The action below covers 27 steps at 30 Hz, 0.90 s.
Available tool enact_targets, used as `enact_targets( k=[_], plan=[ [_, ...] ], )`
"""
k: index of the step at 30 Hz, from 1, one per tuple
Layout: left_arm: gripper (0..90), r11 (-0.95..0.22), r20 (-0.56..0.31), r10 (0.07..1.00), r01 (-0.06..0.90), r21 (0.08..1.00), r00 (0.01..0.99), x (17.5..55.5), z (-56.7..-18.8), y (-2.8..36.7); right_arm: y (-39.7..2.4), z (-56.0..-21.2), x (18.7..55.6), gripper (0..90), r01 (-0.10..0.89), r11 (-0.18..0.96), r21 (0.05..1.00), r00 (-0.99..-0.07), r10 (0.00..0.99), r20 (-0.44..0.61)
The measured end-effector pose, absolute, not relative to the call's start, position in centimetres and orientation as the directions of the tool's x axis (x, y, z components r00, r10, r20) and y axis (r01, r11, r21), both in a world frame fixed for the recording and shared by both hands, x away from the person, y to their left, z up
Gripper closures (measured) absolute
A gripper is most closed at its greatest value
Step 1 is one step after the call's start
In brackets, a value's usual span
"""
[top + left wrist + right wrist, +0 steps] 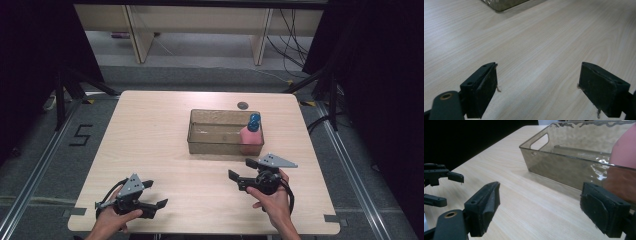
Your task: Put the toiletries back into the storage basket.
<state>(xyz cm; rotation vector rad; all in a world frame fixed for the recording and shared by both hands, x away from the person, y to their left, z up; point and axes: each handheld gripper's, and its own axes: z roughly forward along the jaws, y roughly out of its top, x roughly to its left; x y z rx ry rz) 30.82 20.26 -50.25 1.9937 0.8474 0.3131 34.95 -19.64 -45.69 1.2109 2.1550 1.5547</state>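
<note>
A smoky see-through plastic bin (215,147) stands on the wooden table (150,130), right of its middle. A pink bottle (251,136) with a blue cap stands upright in the bin's right end. My right gripper (240,168) is open just in front of the bin, jaws pointing left across the table. My left gripper (155,194) is open near the front left edge, nothing between its jaws. In the right gripper view my right gripper (541,185) faces the bin's front wall (559,170) and the pink bottle (624,150). My left gripper (539,66) hovers over bare wood.
A small dark round disc (242,105) lies on the table behind the bin. Dark curtains flank the table, with a pale bench and cables on the floor beyond. The bin's corner (504,3) shows far ahead in the left gripper view. My left gripper (454,190) appears at left.
</note>
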Motion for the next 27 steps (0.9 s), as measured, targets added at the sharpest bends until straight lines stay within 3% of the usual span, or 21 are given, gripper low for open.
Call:
enact_targets(
  k=[13, 15, 19, 20, 24, 27],
  plan=[
    [14.8, -0.344, -0.106, 0.676, 0.440, 0.829, 0.729, 30.8, -50.2, 20.3, -19.4, -46.2, 33.9, 16.9, 0.498, 0.096, 0.862, -0.649, 0.701, 0.296],
    [14.8, -0.350, -0.106, 0.673, 0.441, 0.826, 0.732, 30.8, -50.2, 20.3, -19.5, -46.4, 34.0, 16.9, 0.457, 0.122, 0.881, -0.663, 0.707, 0.246],
    [14.7, -0.343, -0.113, 0.673, 0.444, 0.828, 0.731, 30.8, -50.2, 20.3, -19.0, -46.6, 33.2, 16.7, 0.520, 0.096, 0.848, -0.642, 0.700, 0.314],
    [14.8, -0.342, -0.113, 0.674, 0.444, 0.828, 0.730, 30.8, -50.2, 20.3, -19.1, -46.8, 33.5, 16.7, 0.476, 0.116, 0.872, -0.665, 0.696, 0.271],
    [14.8, -0.366, -0.080, 0.678, 0.429, 0.826, 0.731, 30.9, -50.3, 20.4, -19.2, -46.9, 33.1, 16.7, 0.471, 0.133, 0.872, -0.676, 0.690, 0.260],
    [14.8, -0.337, -0.114, 0.675, 0.442, 0.831, 0.729, 30.8, -50.3, 20.3, -19.1, -47.0, 32.8, 16.7, 0.471, 0.137, 0.871, -0.682, 0.683, 0.261]
  ],
)
